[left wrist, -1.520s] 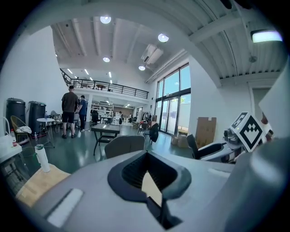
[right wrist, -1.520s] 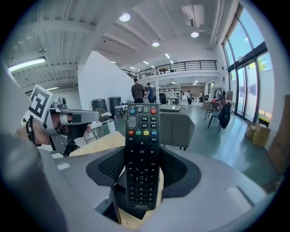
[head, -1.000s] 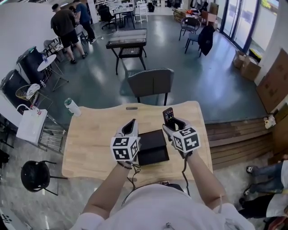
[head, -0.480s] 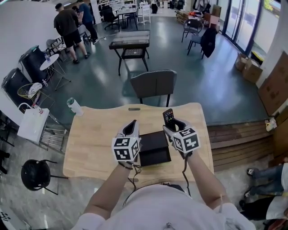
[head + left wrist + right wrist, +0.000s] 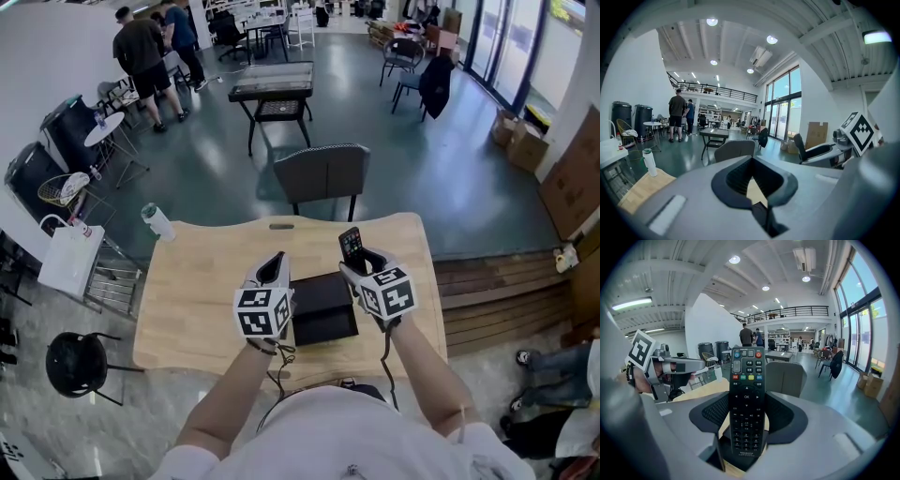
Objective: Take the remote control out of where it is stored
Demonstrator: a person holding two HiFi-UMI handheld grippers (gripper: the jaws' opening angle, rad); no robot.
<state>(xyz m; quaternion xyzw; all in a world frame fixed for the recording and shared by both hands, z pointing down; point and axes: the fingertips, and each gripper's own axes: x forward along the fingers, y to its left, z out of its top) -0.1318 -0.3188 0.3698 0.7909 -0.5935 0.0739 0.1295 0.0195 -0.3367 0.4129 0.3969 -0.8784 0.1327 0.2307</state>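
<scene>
A black remote control (image 5: 350, 243) with coloured buttons stands upright in my right gripper (image 5: 360, 259), which is shut on its lower half. In the right gripper view the remote (image 5: 747, 390) fills the middle, with the pads (image 5: 785, 413) pressed against both its sides. An open black box (image 5: 323, 314) lies on the wooden table (image 5: 197, 291) between the two grippers, just left of and below the remote. My left gripper (image 5: 272, 266) hovers at the box's left edge. In its own view the left gripper (image 5: 753, 190) has its jaws together with nothing in them.
A grey chair (image 5: 319, 172) is tucked against the table's far edge. A white bottle (image 5: 157, 222) stands at the far left corner. On the floor to the left are a white bag (image 5: 68, 261) and a black stool (image 5: 72, 364). Wooden steps (image 5: 487, 291) run along the right.
</scene>
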